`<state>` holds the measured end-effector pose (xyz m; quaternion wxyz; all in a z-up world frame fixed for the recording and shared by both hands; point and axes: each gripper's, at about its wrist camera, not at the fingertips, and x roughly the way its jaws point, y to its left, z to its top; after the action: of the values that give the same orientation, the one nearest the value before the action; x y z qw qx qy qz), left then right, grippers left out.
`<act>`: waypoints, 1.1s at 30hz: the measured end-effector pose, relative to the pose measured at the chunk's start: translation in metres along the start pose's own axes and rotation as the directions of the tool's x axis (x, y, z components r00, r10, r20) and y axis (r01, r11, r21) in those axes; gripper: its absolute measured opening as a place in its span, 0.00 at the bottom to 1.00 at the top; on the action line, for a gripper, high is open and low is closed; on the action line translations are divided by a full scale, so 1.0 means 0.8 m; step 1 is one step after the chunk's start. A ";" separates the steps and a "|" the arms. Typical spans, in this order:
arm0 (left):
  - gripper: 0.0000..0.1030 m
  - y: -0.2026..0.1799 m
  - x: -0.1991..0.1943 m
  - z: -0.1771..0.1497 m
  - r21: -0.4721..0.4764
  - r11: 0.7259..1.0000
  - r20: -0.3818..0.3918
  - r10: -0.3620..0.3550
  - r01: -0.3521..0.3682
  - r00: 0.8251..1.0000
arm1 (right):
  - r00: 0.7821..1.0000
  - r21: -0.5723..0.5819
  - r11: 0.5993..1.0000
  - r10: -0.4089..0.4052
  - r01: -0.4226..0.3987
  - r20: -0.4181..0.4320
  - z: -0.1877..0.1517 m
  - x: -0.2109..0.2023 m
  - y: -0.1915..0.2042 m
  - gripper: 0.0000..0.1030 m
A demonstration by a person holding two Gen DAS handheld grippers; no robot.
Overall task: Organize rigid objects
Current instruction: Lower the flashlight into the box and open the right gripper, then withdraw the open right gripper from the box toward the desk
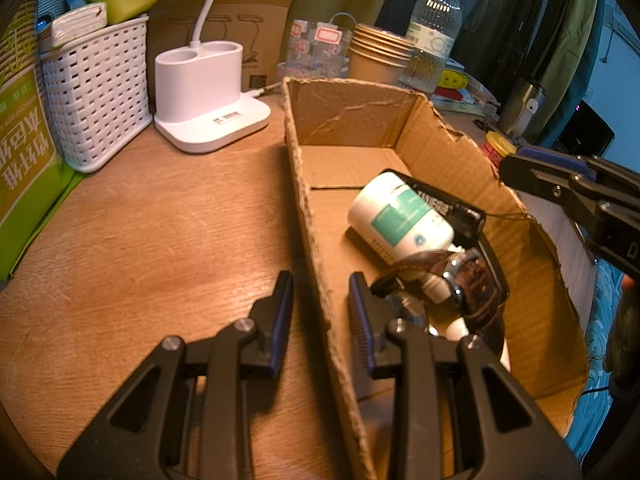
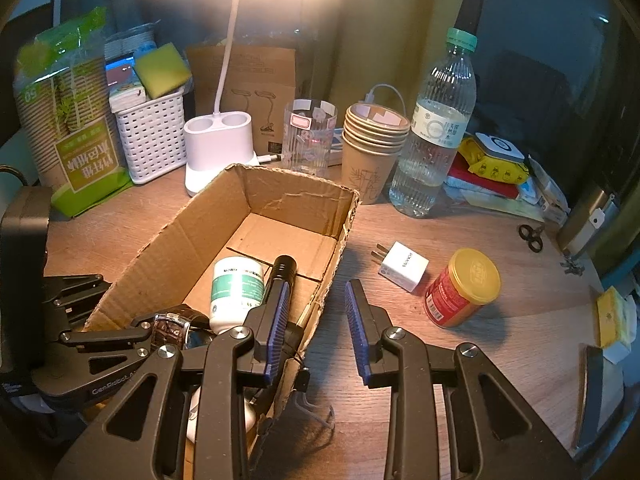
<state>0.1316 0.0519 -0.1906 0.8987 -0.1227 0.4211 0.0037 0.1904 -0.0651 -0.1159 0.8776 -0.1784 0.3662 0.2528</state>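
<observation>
Only the right wrist view shows the white charger (image 2: 403, 266) at the one o'clock of the spread, empty right gripper (image 2: 316, 330), while the left gripper (image 1: 320, 320) straddles the cardboard box (image 1: 312, 216) wall, its jaws apart.

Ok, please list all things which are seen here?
box: 1, brown, middle
pill bottle: 1, white-green, in box
flashlight: 1, black, in box
watch: 1, brown, in box
plug: 1, white, right of box
can: 1, red, beside plug
water bottle: 1, clear, behind
paper cups: 1 stack, brown, behind
glass: 1, clear, behind
lamp: 1, white, behind
basket: 1, white, back left
left gripper: 1, black, open astride box wall
right gripper: 1, black, open astride box wall
</observation>
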 end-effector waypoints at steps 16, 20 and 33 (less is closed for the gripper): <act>0.29 0.000 0.000 0.000 0.000 1.000 0.000 0.000 0.000 1.000 | 0.999 0.039 0.999 -0.033 0.033 -0.003 -0.004 0.005 -0.026 0.31; 0.29 0.000 0.000 0.000 0.000 1.000 0.000 0.000 0.000 1.000 | 0.999 0.053 0.998 -0.043 0.043 -0.003 -0.005 0.006 -0.036 0.32; 0.30 -0.001 0.000 0.000 0.000 1.000 0.000 0.000 0.000 1.000 | 0.995 0.107 0.990 -0.094 0.095 -0.018 -0.007 0.024 -0.077 0.45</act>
<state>0.1315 0.0513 -0.1903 0.8987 -0.1227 0.4211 0.0038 0.2345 -0.1115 -0.1259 0.8946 -0.1495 0.3759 0.1896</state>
